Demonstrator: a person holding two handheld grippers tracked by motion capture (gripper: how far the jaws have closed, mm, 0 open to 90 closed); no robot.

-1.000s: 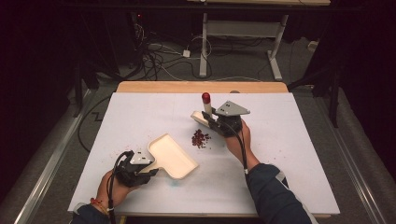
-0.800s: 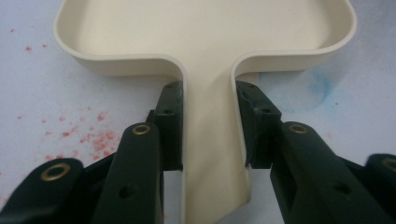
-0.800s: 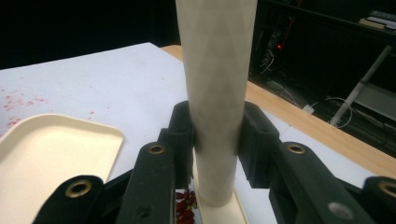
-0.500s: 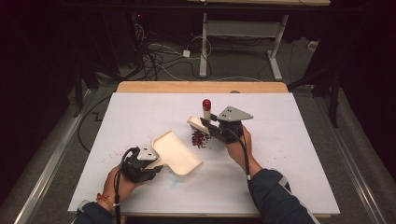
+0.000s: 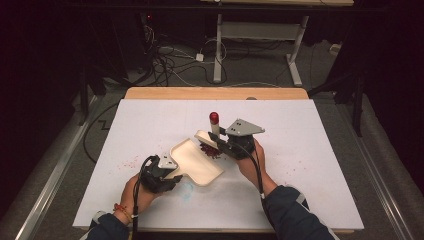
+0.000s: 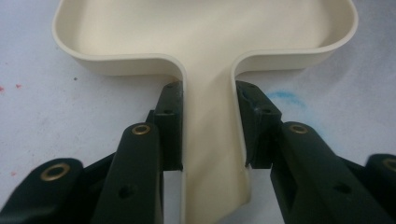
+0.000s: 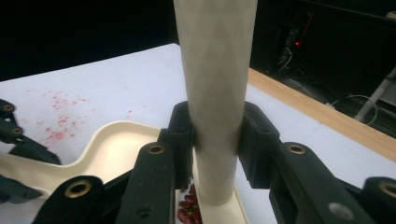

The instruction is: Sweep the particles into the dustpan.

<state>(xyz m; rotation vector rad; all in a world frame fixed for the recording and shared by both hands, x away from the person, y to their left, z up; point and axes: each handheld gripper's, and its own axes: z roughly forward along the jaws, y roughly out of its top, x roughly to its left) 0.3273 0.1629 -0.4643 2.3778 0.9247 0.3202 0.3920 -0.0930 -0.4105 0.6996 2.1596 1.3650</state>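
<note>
Left gripper (image 6: 208,135) pinches the dustpan (image 5: 196,161) handle; right gripper (image 7: 215,140) pinches the brush (image 7: 215,93) handle above red beans (image 5: 209,149) on the desk (image 5: 310,165).

We see the left gripper (image 5: 162,172) as a squat black block with a small grey plate on top and a black cable looping off its back, while the right gripper (image 5: 235,145) carries a broader grey three-cornered plate dotted with screws and trails its own black cable along the arm. Up close, we find matte black jaws on both, each link pinned with brass-ringed rivets and each finger (image 6: 170,123) ending in a blocky pad with small screw holes. We spot dark blue sleeves (image 5: 295,215) on both arms, and a red-and-yellow beaded bracelet (image 5: 122,211) at the left wrist.
</note>
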